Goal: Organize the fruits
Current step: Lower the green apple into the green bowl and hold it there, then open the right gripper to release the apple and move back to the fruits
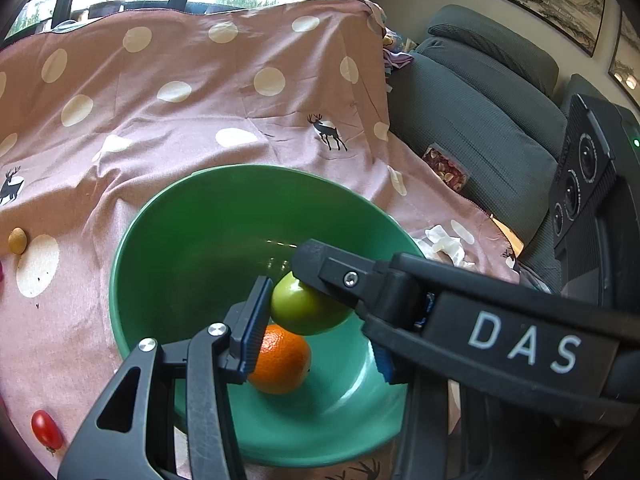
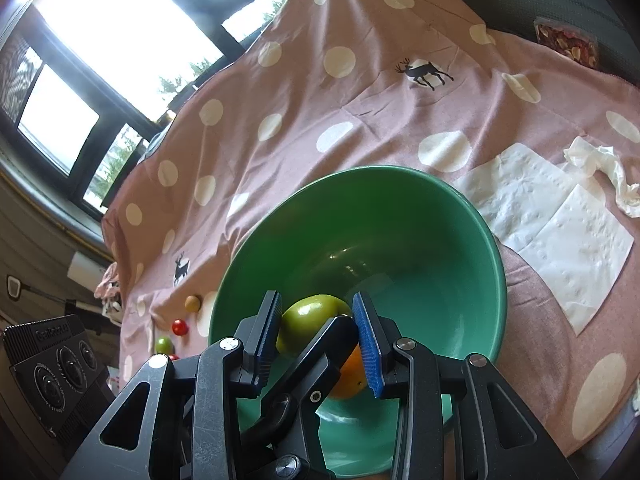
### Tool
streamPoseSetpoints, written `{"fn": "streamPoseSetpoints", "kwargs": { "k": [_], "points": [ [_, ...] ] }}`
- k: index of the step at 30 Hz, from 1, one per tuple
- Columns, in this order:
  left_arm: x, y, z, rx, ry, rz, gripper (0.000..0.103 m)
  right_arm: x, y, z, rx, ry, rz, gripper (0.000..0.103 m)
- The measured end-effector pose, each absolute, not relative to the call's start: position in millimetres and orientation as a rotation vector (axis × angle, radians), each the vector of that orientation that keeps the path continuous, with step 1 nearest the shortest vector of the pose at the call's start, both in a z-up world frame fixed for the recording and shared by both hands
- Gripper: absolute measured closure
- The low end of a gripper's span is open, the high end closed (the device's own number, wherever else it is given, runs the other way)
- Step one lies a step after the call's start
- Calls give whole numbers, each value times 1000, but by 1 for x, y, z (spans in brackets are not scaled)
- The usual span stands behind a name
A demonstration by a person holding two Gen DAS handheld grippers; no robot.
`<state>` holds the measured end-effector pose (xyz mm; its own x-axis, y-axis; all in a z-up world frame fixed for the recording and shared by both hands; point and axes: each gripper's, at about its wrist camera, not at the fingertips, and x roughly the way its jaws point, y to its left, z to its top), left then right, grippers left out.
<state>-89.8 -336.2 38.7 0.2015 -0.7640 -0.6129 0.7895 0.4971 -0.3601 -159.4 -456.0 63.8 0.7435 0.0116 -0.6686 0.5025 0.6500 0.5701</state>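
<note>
— Where's the fruit?
— An apple sits on an orange inside the bowl.
— Anything else?
— Napkins lie right of it, small tomatoes left.

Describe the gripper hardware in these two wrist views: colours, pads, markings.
Both are matte black plastic with linkage arms and silver pivot bolts. The left gripper and right gripper have ribbed blue pads on the fingers. One body seen from the left wrist carries white "DAS" lettering. No sleeves or cables visible.
</note>
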Motion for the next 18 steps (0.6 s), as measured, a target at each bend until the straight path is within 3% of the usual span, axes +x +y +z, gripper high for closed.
{"fn": "streamPoseSetpoints", "kwargs": {
  "k": [18],
  "points": [
    [-90,-323,48,30,815,-1061,56,-163,-453,67,834,659,-312,64]
  ]
}}
